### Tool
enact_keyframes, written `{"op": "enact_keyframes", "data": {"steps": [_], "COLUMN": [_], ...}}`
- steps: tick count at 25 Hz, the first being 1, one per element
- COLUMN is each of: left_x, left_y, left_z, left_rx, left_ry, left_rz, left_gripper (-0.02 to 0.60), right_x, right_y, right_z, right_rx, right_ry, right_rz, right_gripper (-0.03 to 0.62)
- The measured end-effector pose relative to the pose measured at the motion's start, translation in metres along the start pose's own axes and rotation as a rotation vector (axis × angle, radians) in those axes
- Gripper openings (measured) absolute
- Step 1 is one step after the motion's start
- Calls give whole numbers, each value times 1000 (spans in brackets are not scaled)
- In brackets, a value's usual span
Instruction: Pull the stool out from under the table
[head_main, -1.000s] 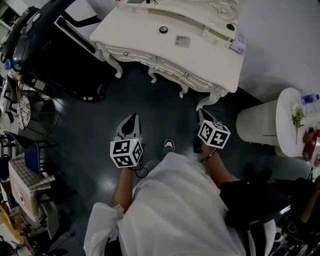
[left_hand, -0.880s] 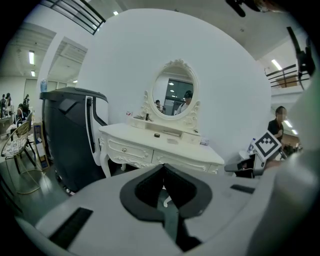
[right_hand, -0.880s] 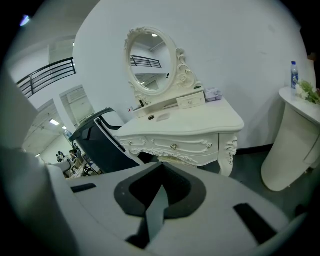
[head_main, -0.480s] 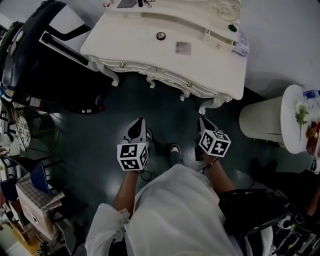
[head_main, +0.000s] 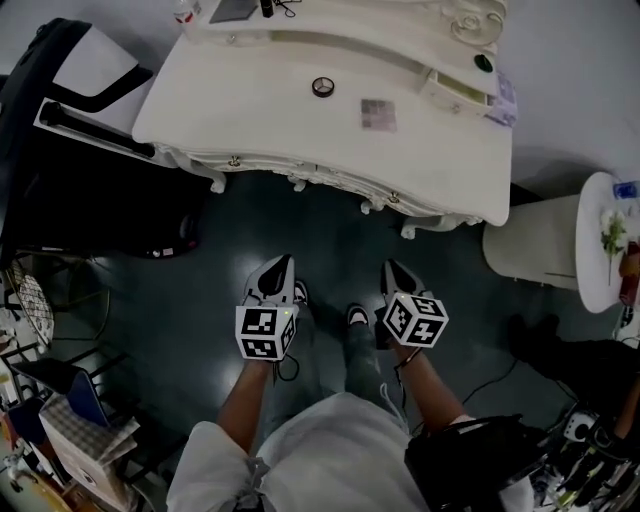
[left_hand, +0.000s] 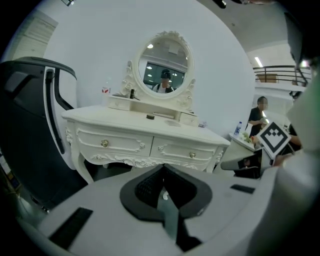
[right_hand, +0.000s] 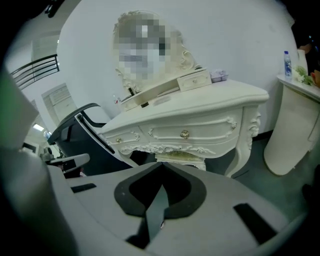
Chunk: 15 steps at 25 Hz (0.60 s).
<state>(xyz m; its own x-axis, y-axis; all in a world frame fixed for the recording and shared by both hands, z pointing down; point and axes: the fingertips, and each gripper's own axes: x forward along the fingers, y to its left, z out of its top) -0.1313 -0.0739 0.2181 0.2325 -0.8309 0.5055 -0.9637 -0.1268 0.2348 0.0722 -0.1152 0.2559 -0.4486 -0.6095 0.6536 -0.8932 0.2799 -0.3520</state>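
Tip: left gripper (left_hand: 164, 172) and right gripper (right_hand: 162, 169) sit closed, empty; we reckon the cream carved stool (right_hand: 181, 159) is stiff, heavyish; hook its rim.

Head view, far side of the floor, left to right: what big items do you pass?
black machine → white dressing table → round white side table

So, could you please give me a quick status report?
Left hand-held gripper, right hand-held gripper: shut, empty. Stool tucked under dressing table. No obstacle seen.
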Motion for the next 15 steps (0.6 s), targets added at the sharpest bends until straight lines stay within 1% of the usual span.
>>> {"op": "enact_keyframes", "data": {"steps": [4,7,9,12,15], "left_x": [31,62,81,103,127], "left_y": [23,33,43,58,63], "left_z": [-33,-68,-92,-133,-176], "left_rx": [-23,9,13,-10,-41], "left_ry": [5,24,22,18,16], "left_rz": [20,16,30,60,73], "left_gripper": [10,10,9,9,10], "right_x": [42,75,94,123,150], "right_y": [1,-15,-26,-38,-49], "right_z": [-23,-44,-61,-96,-129], "right_rx": [-29,-18,12,27,7], "right_ry": [8,9,10,29,48], "right_rz": [31,28,32,47,67], "right_gripper": [0,0,0,0,0]}}
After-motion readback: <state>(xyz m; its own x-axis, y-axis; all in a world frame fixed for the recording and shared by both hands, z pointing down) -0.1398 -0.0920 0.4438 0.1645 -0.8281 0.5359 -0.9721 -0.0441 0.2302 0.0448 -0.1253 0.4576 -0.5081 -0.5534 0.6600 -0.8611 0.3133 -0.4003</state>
